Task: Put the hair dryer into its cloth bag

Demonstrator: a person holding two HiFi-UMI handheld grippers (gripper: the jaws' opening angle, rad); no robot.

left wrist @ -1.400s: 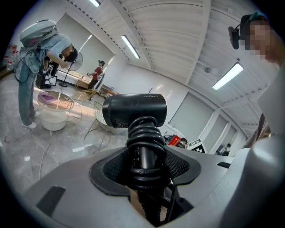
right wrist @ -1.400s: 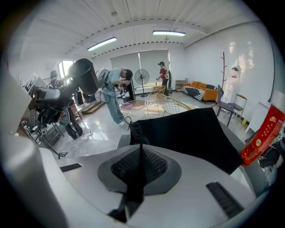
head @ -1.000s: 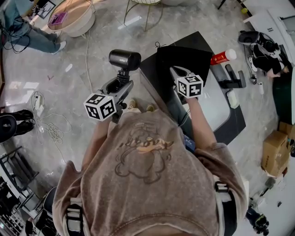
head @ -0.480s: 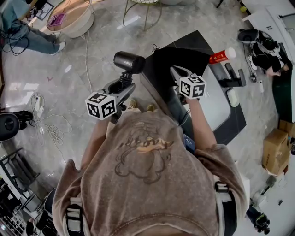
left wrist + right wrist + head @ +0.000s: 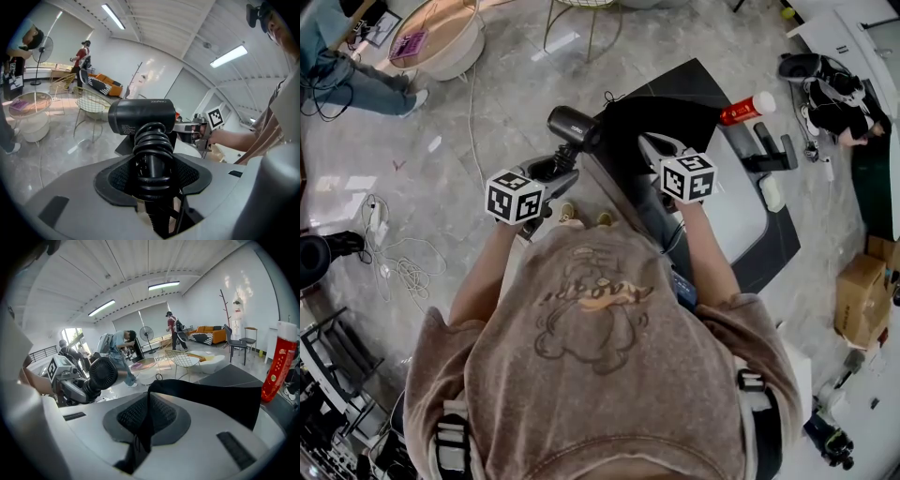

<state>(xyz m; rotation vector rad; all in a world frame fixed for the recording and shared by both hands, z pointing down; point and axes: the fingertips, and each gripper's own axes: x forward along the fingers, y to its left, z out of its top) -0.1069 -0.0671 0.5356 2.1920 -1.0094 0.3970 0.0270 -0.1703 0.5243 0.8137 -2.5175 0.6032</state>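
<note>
Your left gripper (image 5: 551,171): jaws wide, clamped on the hair dryer (image 5: 572,127) handle, over the coiled cord. Your right gripper (image 5: 654,148): jaws near-closed, pinching the cloth bag (image 5: 670,120) edge. Dryer head is just left of the bag, barrel pointing toward it.

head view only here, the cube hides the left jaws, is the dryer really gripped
Observer: Yes. The left gripper is clamped on the handle of the dryer, over the cord coiled round it.
Operator: and the right one, has it got the bag
Observer: Yes. The right gripper is shut on a fold of the bag, whose black cloth drapes off to its right.
Operator: which way does the dryer face
Observer: In the right gripper view its round grille faces the right gripper.
</note>
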